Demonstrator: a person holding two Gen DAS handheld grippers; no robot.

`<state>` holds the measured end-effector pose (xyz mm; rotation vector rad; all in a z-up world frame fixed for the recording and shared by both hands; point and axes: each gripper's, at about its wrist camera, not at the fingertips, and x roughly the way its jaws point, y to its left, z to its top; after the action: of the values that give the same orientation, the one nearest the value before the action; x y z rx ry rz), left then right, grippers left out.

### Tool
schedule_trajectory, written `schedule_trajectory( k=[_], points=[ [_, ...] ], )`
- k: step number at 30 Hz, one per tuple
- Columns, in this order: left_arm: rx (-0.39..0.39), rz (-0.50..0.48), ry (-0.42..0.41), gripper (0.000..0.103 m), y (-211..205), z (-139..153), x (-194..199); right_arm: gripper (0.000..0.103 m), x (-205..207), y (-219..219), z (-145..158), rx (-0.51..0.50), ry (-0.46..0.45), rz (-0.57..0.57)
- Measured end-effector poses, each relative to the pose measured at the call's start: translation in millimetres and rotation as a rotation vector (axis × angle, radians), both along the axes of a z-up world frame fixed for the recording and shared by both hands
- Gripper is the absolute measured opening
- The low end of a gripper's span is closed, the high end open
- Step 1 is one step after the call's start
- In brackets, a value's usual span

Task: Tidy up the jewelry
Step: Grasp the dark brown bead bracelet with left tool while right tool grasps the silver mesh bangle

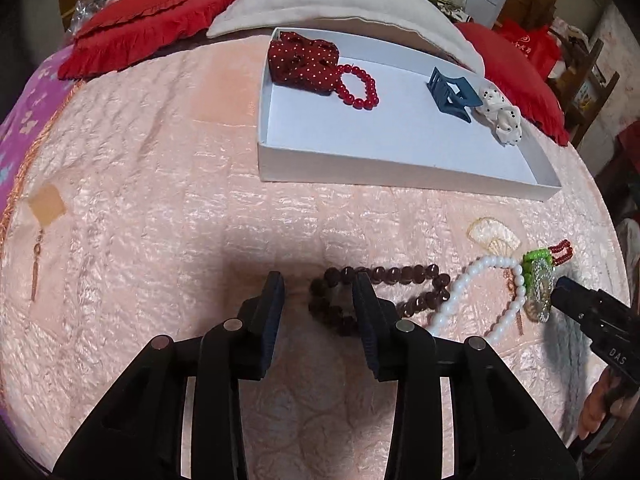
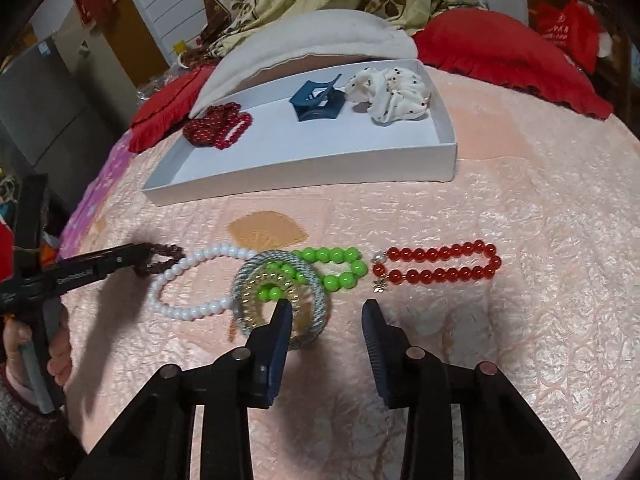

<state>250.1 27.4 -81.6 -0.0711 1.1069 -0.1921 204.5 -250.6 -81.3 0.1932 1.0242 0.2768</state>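
- Pink quilted bedding (image 1: pixel 160 184) carries everything, with two red cushions and a white pillow along its far edge.
- A shallow white box (image 1: pixel 384 172) sits toward the far edge. It holds four things: a dark red dotted scrunchie (image 1: pixel 302 62), a red bead bracelet (image 1: pixel 359 87), a blue hair claw (image 1: pixel 452 94) and a white dotted scrunchie (image 1: pixel 502 118).
- Loose pieces lie in a row along the near edge, short of the box: one brown bead bracelet (image 1: pixel 380 296), one white bead bracelet (image 2: pixel 192 280), one green bead bracelet (image 2: pixel 332 266), one silver coiled bangle (image 2: pixel 280 304) and one red bead bracelet (image 2: pixel 436 266). A thin earring (image 1: pixel 37 268) lies alone near the left edge.
- The left gripper (image 1: pixel 318 280) has its jaws wide apart and empty. The brown bracelet runs left to right across its view; the right finger sits over the bracelet's left loop and the left finger stands on bare quilt beside it.
- The right gripper (image 2: pixel 326 308) is also spread wide, holding nothing. Its left finger overlaps the bangle's near rim, and the green beads lie just beyond the gap.
- The coming move likely turns on this: the brown bracelet is nearest the left gripper but off-centre to its right, so a shift right would straddle the strand before closing.
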Motion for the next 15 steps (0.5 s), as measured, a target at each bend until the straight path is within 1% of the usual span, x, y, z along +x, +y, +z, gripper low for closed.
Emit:
schedule_trajectory(
  k=[2,4,6,7,8,9,10,12,15],
  points=[
    [0.006,-0.003,-0.012,0.035,-2,-1,1,0.030,1,0,-3,0.001,0.007,-0.009],
    [0.027,-0.010,-0.029,0.035,-6,-1,1,0.030,2,-2,-3,-0.008,-0.002,-0.006],
    [0.062,-0.024,-0.053,0.035,-12,-2,-3,0.029,4,2,-3,-0.026,-0.013,0.001],
    [0.095,-0.035,-0.065,0.034,-17,-2,-5,0.026,5,6,-3,-0.038,-0.023,0.010],
    [0.132,-0.047,-0.076,0.032,-22,-3,-7,0.019,4,7,-3,-0.036,-0.028,0.017],
    [0.125,-0.061,-0.076,0.011,-25,-3,-8,0.007,4,10,-3,-0.025,-0.031,0.029],
    [0.112,-0.066,-0.063,0.007,-26,-2,-8,0.006,4,13,-2,-0.031,-0.032,0.034],
    [0.108,-0.057,-0.049,0.007,-28,0,-9,0.006,3,16,0,-0.040,-0.040,0.037],
    [0.085,-0.052,-0.063,0.007,-26,11,-19,0.006,-3,12,9,0.010,-0.052,0.031]
  ],
)
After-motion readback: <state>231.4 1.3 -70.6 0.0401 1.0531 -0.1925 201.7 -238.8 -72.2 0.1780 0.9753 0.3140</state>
